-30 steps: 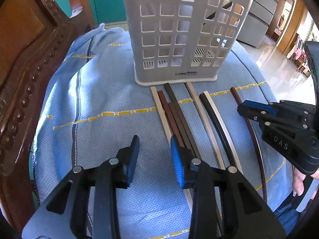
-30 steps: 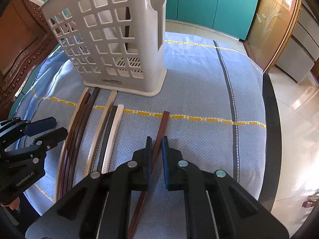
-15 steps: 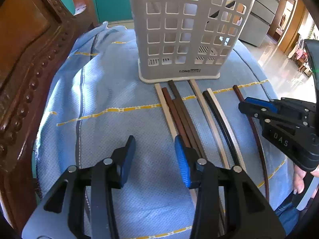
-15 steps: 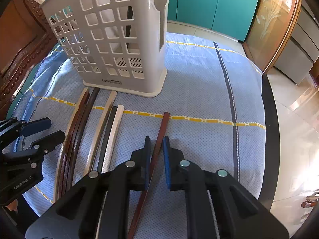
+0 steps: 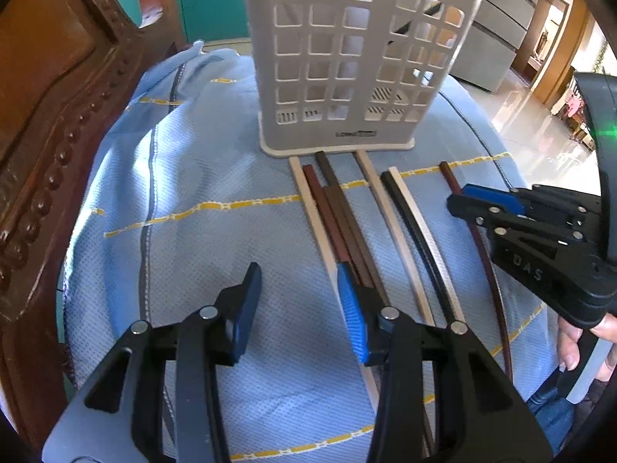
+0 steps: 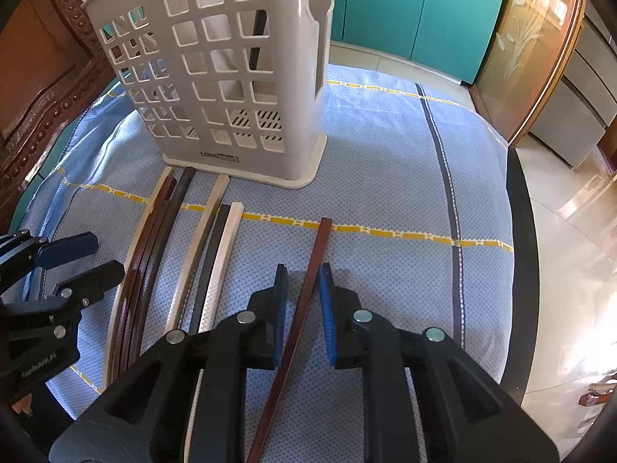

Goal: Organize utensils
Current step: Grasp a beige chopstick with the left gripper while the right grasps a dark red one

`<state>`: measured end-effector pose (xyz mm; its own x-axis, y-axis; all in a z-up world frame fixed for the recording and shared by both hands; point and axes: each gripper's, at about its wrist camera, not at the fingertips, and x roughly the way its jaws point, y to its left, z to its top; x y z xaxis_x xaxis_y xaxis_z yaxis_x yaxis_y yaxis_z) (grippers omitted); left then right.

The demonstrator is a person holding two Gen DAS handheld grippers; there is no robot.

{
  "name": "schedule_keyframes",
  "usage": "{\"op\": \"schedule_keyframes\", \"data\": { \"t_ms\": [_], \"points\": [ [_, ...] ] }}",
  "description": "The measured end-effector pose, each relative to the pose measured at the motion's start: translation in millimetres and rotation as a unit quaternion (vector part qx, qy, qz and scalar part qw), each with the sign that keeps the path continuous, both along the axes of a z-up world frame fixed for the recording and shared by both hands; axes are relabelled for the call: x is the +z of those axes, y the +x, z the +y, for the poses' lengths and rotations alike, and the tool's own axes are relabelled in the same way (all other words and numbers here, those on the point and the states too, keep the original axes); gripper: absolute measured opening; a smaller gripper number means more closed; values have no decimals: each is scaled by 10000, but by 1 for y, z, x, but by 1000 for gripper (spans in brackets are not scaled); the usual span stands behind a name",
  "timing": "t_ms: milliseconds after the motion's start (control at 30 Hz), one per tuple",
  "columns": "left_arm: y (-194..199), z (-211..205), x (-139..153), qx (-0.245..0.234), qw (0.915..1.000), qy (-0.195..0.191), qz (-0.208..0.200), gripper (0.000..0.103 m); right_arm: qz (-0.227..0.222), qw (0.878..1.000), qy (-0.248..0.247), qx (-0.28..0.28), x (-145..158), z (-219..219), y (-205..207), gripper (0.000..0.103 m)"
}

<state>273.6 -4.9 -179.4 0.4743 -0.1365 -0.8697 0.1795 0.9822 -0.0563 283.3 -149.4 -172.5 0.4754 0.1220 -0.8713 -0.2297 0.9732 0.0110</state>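
A white lattice utensil basket (image 5: 347, 61) (image 6: 227, 77) stands upright on a blue cloth. Several long chopsticks lie in front of it: a cream and brown bundle (image 5: 331, 212) (image 6: 154, 231), then a cream, black and white group (image 5: 408, 223) (image 6: 216, 247). A lone reddish-brown chopstick (image 6: 308, 289) (image 5: 482, 247) lies apart on the right. My right gripper (image 6: 302, 297) straddles it, jaws narrowly apart, pads not pressing it. My left gripper (image 5: 299, 308) is open above the cloth, its right pad over the bundle's near end.
A carved wooden chair back (image 5: 46, 115) (image 6: 42, 88) rises along the left. The blue cloth (image 6: 385, 162) covers a round table whose dark rim (image 6: 520, 254) drops to a tiled floor on the right. Teal cabinets (image 6: 416, 11) stand behind.
My right gripper's jaws have widened slightly around the reddish-brown chopstick. My left gripper has drawn back a little and opened wider; the basket looks farther away in its view.
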Motion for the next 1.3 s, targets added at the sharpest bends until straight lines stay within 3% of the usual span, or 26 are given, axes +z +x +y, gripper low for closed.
{"op": "schedule_keyframes", "data": {
  "t_ms": [333,700,1067,1300],
  "points": [
    [2,0,-2,-9,9999,82,112,43,-13,10000,-7,22,1,-2,-3,22],
    [8,26,3,276,9992,-219,179,39,19,10000,11,-23,1,-2,1,21],
    [14,12,7,263,9996,-81,-83,39,24,10000,-35,-40,0,2,2,22],
    [29,-2,-3,333,9991,251,-16,40,27,10000,-30,-29,0,3,0,23]
  ]
}}
